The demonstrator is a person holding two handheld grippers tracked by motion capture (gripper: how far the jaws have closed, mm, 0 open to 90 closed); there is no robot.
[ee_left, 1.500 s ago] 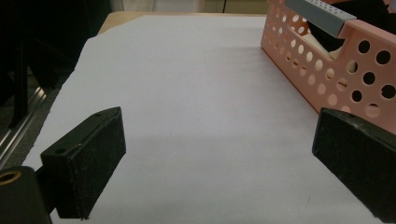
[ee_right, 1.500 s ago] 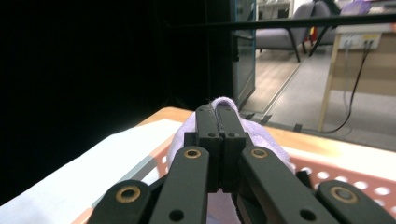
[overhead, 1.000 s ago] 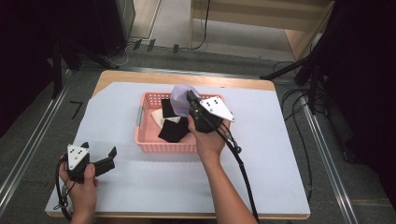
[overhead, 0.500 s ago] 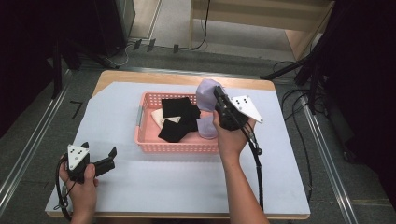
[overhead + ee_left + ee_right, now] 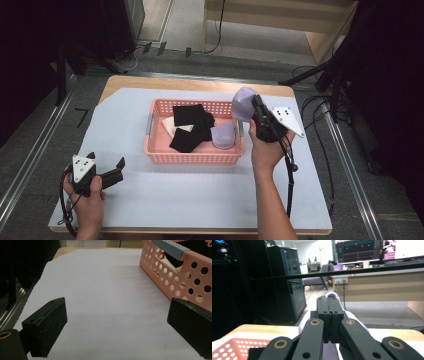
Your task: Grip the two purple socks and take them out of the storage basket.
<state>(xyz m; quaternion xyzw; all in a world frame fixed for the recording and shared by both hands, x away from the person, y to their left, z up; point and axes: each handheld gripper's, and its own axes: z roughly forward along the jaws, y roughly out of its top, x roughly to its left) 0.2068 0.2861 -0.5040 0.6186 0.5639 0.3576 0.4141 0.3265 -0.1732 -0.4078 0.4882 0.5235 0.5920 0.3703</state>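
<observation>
Basket (image 5: 195, 150) is the landmark in the high view: the right gripper (image 5: 248, 106) hangs at its right far corner, clenched on a lilac cloth (image 5: 243, 101) lifted clear of it. The left gripper (image 5: 119, 164) rests before the basket's left front corner, released.

Left gripper view: jaws wide apart over the white sheet (image 5: 100, 290), nothing between.

Right gripper view: jaws pinch the cloth (image 5: 352, 315). I judge it is being carried out; next it needs a free place right of the basket.

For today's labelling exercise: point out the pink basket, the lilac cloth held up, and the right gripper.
pink basket (image 5: 192, 157), high view, near wall.
lilac cloth (image 5: 243, 101), high view, bunched top.
right gripper (image 5: 330, 305), right gripper view, closed jaws.
</observation>
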